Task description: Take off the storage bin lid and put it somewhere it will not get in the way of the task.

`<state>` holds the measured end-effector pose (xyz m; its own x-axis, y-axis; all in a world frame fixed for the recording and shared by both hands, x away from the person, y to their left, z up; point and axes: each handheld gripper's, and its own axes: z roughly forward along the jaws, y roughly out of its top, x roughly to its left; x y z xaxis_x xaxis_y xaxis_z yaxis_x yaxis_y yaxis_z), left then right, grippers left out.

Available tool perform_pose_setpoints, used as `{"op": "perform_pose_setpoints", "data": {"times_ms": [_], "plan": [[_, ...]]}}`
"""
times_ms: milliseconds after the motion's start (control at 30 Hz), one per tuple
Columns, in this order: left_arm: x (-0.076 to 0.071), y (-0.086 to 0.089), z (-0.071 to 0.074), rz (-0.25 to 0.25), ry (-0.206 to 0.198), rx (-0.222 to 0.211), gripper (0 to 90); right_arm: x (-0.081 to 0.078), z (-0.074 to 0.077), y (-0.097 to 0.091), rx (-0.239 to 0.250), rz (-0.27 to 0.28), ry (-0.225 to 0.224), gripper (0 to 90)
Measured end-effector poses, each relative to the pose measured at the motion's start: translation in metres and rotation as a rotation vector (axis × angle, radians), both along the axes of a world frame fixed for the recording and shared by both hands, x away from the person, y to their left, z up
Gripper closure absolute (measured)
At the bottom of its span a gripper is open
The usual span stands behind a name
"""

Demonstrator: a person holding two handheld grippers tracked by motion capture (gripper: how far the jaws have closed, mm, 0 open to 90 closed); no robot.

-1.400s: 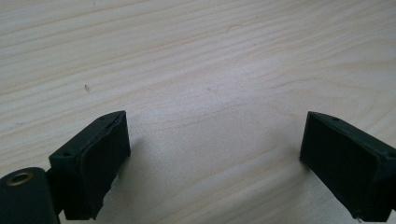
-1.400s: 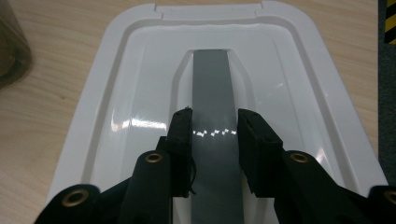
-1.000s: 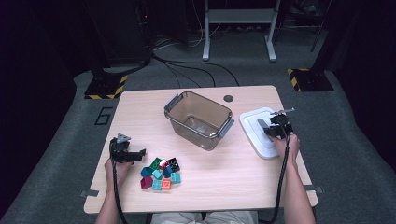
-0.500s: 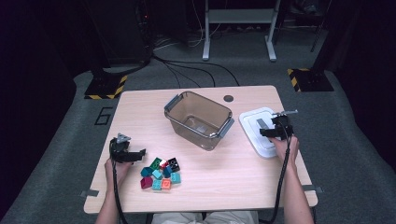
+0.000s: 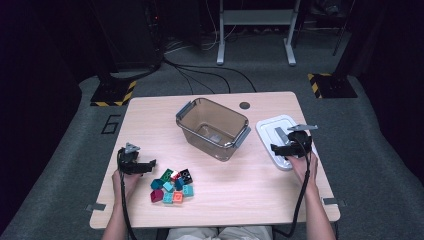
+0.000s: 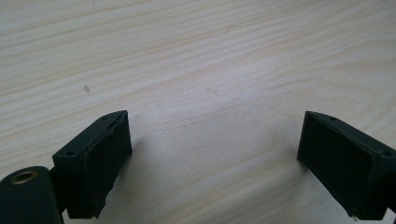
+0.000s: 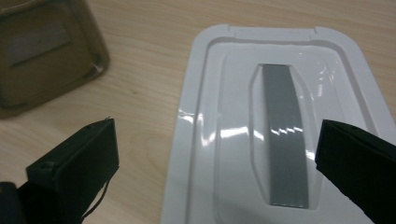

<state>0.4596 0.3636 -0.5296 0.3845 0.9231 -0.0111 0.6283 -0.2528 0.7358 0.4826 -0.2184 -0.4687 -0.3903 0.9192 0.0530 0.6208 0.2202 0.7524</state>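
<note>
A clear brown bin (image 5: pixel 220 106) stands mid-table and looks empty. To its right lies a white lid (image 5: pixel 270 128) with a grey handle (image 7: pixel 285 135). My right gripper (image 5: pixel 274 149) hovers over the lid's near part; its jaws have just been opening and stand wide apart, with nothing pressed between them (image 7: pixel 217 126). A heap of small coloured bricks (image 5: pixel 172 186) lies at the front left. Just left of the heap, my left gripper (image 5: pixel 151 164) rests low over bare wood, open and holding nothing (image 6: pixel 215 116).
The wooden table (image 5: pixel 250 185) has a dark round hole (image 5: pixel 244 105) near its far edge. The bin's corner (image 7: pixel 42 51) shows left of the lid in the right gripper view. Dark floor, cables and stand legs surround the table.
My right gripper has drawn back a little toward the table's near edge over the lid, and its jaws now stand apart. The left gripper and the bricks have stayed put.
</note>
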Motion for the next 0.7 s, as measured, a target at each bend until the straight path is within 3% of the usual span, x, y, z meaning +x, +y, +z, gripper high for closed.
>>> {"op": "perform_pose_setpoints", "data": {"times_ms": [267,700], "plan": [[0.0,0.0,0.0,0.001,0.0,0.0,9.4,-0.03,0.001,0.03,-0.025,0.09,-0.036,0.0],[0.0,0.0,0.0,-0.004,0.0,0.001,9.8,-0.058,-0.039,0.079,-0.061,0.196,0.016,0.0]]}}
